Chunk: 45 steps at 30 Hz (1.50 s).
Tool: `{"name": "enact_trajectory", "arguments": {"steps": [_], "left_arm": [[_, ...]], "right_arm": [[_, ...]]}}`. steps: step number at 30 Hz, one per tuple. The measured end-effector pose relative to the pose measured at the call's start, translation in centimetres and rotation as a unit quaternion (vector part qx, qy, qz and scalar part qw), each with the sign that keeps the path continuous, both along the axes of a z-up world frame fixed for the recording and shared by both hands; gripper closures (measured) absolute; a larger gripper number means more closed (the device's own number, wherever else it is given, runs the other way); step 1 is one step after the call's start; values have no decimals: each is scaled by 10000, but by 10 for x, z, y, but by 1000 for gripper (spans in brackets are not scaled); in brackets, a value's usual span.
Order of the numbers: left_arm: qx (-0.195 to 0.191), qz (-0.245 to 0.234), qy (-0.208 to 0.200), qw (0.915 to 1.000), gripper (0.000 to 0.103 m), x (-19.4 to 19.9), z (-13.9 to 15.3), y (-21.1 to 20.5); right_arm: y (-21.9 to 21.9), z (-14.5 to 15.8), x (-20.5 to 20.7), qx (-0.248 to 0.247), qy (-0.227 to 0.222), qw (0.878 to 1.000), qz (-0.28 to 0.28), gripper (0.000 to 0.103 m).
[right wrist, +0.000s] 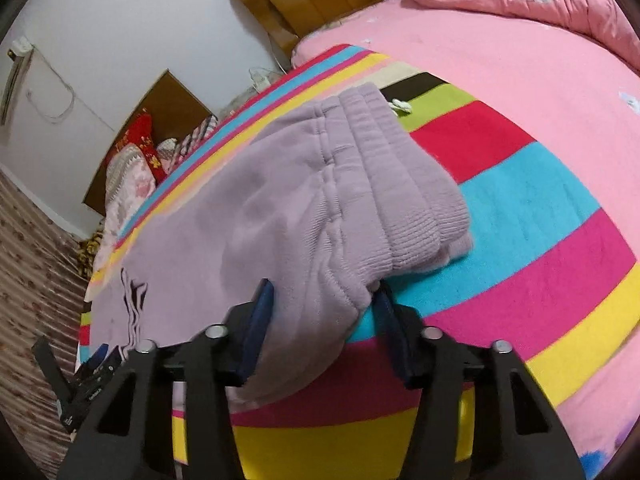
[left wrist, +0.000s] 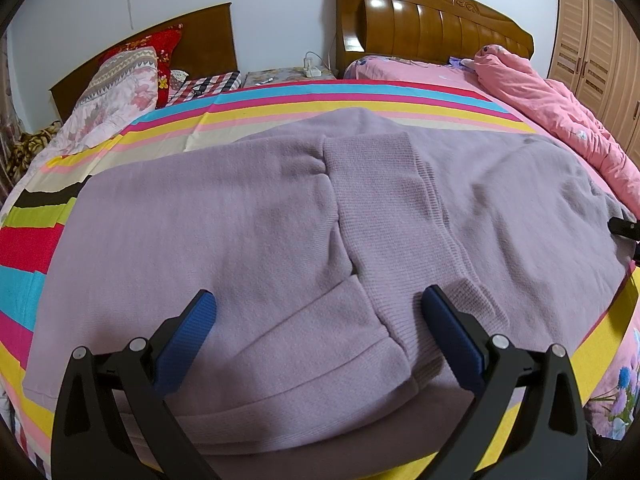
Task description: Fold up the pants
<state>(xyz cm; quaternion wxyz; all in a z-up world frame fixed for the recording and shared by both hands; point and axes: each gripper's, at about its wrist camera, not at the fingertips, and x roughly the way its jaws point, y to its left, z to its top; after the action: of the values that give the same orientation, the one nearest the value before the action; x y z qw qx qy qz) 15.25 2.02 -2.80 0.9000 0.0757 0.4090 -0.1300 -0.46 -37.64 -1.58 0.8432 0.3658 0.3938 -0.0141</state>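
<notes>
Pants flat beneath wide-open left jaws, waistband edge bunched between narrowed right jaws, contact unclear.

Striped sheet, pink quilt (perhaps rumpled).

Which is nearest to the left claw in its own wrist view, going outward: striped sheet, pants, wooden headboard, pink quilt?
1. pants, between and just ahead of the left claw
2. striped sheet, beyond them
3. pink quilt, far right
4. wooden headboard, against the wall

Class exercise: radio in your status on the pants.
Left gripper open over cuffs. Right gripper pinching pants at the waistband. Nothing in the way.
</notes>
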Motion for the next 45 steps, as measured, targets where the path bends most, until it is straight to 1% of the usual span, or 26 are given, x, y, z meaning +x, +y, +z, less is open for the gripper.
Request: {"name": "enact_trajectory", "arguments": {"steps": [1, 2, 8, 12, 14, 18, 21, 23, 24, 26, 27, 29, 30, 31, 33, 34, 36, 37, 38, 39, 40, 41, 42, 43, 44, 45], "left_arm": [[-3, -3, 4, 10000, 1, 0, 0, 0], [1, -2, 2, 10000, 1, 0, 0, 0], [-4, 2, 3, 10000, 1, 0, 0, -1], [-12, 0, 8, 10000, 1, -1, 1, -1], [-22, -1, 14, 10000, 1, 0, 0, -2], [-56, -25, 39, 10000, 1, 0, 0, -1], [-288, -24, 60, 9996, 1, -3, 4, 7], [-742, 137, -133, 9971, 2, -15, 17, 26], [-1120, 235, -383, 9927, 2, -25, 31, 43], [-1431, 406, -710, 9863, 2, -37, 50, 68], [-1464, 566, -879, 9837, 2, -43, 58, 81], [-1450, 948, -1171, 9779, 2, -56, 73, 111], [-1452, 1142, -1260, 9747, 2, -64, 78, 128], [-1455, 1306, -1312, 9719, 2, -69, 81, 140], [-1459, 1555, -1321, 9680, 2, -77, 80, 159], [-1485, 1666, -1276, 9664, 2, -81, 78, 168], [-1502, 1825, -1160, 9647, 2, -85, 69, 180], [-1508, 1843, -1092, 9651, 2, -86, 66, 183], [-1537, 1826, -969, 9663, 2, -84, 60, 185], [-1585, 1797, -868, 9670, 2, -84, 55, 186], [-1641, 1772, -790, 9672, 2, -85, 51, 187], [-1706, 1725, -747, 9672, 2, -85, 49, 186], [-1820, 1630, -704, 9671, 2, -84, 48, 186], [-2030, 1489, -645, 9656, 2, -81, 48, 187], [-2274, 1356, -592, 9625, 2, -78, 48, 189], [-2726, 1127, -479, 9543, 2, -73, 48, 190]], "right_arm": [[-3, -4, -2, 197, -132, 9997, -93, 78], [-5, -8, -6, 371, -288, 9987, -178, 80], [-17, -22, -23, 1305, -672, 9874, -589, 84], [-18, -26, -26, 1583, -814, 9808, -802, 85], [-18, -22, -25, 1544, -852, 9811, -792, 85], [-11, 5, -20, 1151, -1076, 9848, -725, 85], [5, 37, -7, 564, -1254, 9886, -614, 85], [23, 67, 9, -84, -1392, 9891, -470, 85], [36, 80, 17, -354, -1488, 9875, -372, 85], [75, 112, 36, -1054, -1740, 9791, -52, 85], [100, 127, 46, -1431, -1873, 9716, 183, 85], [161, 147, 64, -2125, -2134, 9508, 722, 85], [201, 153, 69, -2572, -2261, 9333, 1080, 85], [230, 154, 71, -2899, -2338, 9181, 1356, 85], [299, 143, 70, -3646, -2373, 8763, 2069, 85], [341, 125, 68, -4153, -2267, 8421, 2589, 85], [396, 84, 63, -4796, -1890, 7855, 3425, 85], [425, 48, 61, -5234, -1554, 7408, 3912, 85], [440, 22, 56, -5619, -1403, 7054, 4087, 85], [451, 3, 44, -6218, -1705, 6596, 3863, 84], [459, 4, 39, -6315, -1726, 6536, 3799, 83], [457, 7, 40, -6225, -1701, 6638, 3781, 83], [451, 14, 42, -5998, -1693, 6829, 3811, 83], [445, 18, 44, -5853, -1721, 6933, 3836, 83], [441, 22, 45, -5787, -1770, 6978, 3831, 83], [439, 24, 44, -5782, -1839, 6991, 3784, 83]]}}
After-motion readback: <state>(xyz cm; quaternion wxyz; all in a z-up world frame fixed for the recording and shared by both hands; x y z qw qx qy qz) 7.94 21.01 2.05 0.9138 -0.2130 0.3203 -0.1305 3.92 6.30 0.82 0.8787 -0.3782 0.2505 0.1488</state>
